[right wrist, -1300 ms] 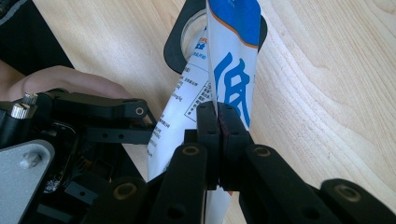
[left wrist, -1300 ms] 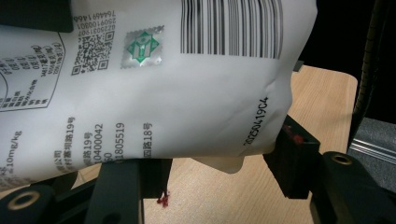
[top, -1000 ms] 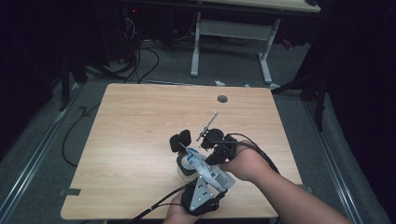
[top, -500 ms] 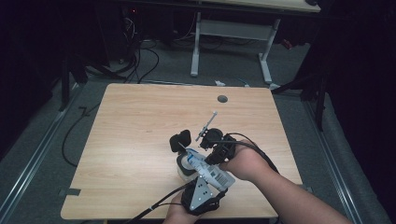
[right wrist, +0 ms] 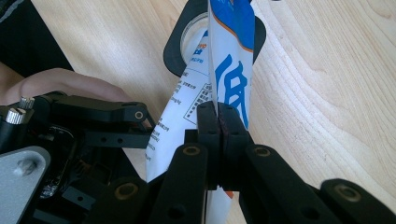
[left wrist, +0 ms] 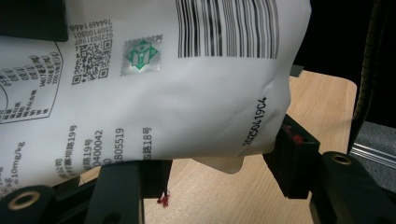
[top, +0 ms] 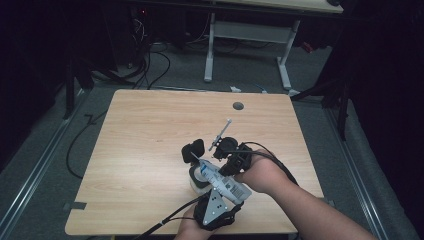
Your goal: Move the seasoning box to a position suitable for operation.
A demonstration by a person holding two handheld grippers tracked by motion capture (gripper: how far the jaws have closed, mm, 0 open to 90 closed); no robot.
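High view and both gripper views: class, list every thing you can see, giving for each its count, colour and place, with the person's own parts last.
Printed plastic pouch: one, white with blue lettering and a black barcode, held over the near middle of the table.
Round black-rimmed container: one, black with a pale inside, on the table under the pouch's far end.
Wooden table: one, light wood, centre of the high view.
Round hole: one, dark, near the table's far edge.
Pale desk frame: one, whitish, on the floor beyond the table.
Floor cables: several, black, far left.
Left claw: one, black, jaws on either side of the pouch.
Right claw: one, black, shut on the pouch's edge.
Hands: two, near edge.
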